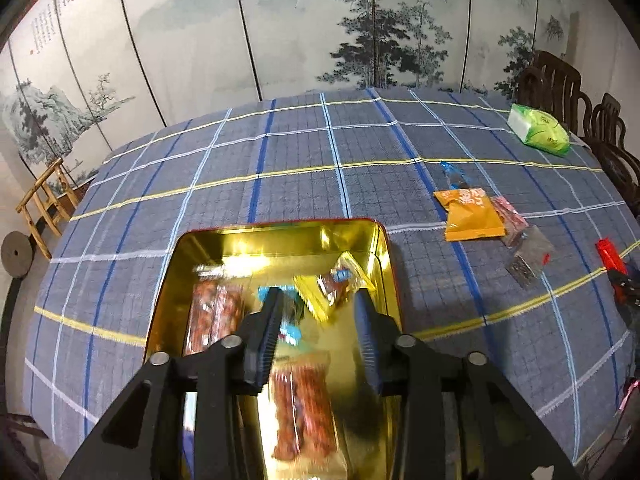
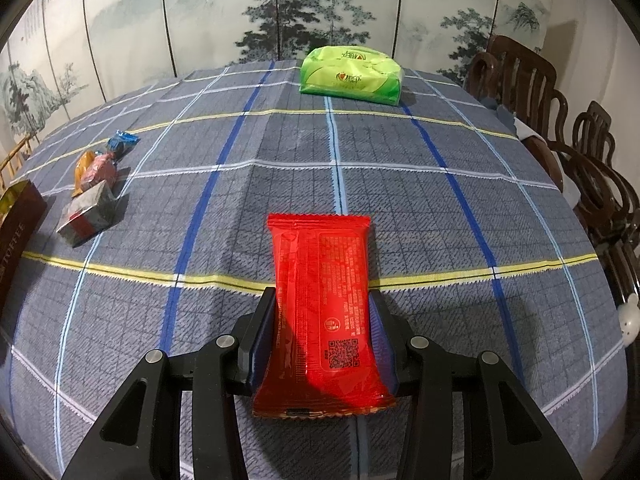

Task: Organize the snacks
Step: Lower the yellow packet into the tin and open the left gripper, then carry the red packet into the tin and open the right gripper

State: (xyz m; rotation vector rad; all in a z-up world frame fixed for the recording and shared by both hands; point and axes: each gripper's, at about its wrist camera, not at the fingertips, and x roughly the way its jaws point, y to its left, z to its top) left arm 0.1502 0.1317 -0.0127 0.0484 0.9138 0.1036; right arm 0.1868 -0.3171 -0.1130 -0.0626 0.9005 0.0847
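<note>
On cloth: 4 loose snacks [image 1: 474, 218]; left claw [image 1: 318, 312] released, right claw [image 2: 322, 308] grasping red pkt [image 2: 320, 304].

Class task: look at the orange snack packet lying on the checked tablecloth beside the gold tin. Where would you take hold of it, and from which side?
Grip the orange packet across its near flat sealed edge, coming from above on the tin side. It lies flat; pink and silver packets crowd its far-right side, so the tin side is probably clearer.
</note>
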